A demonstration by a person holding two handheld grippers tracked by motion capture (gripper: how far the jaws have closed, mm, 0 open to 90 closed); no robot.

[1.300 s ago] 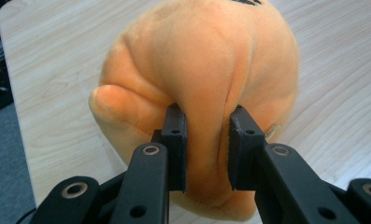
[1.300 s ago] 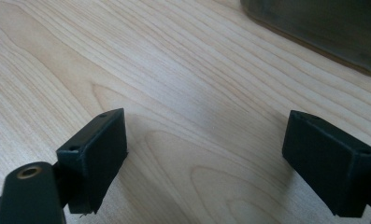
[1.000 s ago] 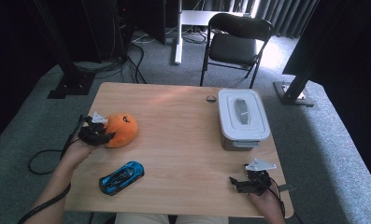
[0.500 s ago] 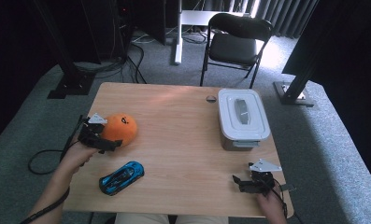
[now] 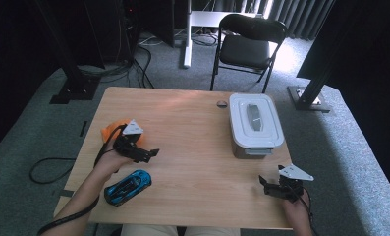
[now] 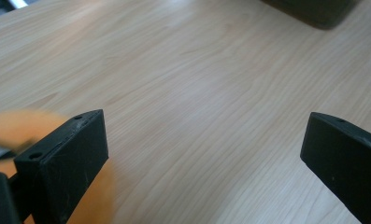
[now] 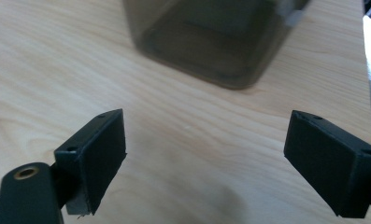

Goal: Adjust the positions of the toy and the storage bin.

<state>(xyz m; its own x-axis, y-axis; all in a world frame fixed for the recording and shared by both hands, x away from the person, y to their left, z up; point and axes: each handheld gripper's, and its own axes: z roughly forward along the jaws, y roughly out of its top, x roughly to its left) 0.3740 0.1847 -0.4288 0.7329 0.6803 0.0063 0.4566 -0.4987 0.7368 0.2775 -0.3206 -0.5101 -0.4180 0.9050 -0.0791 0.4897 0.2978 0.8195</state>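
My left gripper hovers over the table's left side, jaws pointing right. They have just been opening and stand wide apart with nothing but bare wood between them. An orange rounded thing lies just behind it, and its blurred edge peeks past the left jaw. A blue toy car sits near the front edge, below that hand. My right gripper is at the front right, open and empty, facing a grey box with a white lid, whose dark wall lies ahead.
A small dark round thing lies on the wooden table left of the box's far corner. A black folding chair stands beyond the table. A cable trails off the left edge to the floor.
My left gripper has opened, come off the orange thing and moved right past it toward the table's middle. The right gripper has shifted slightly to the right.
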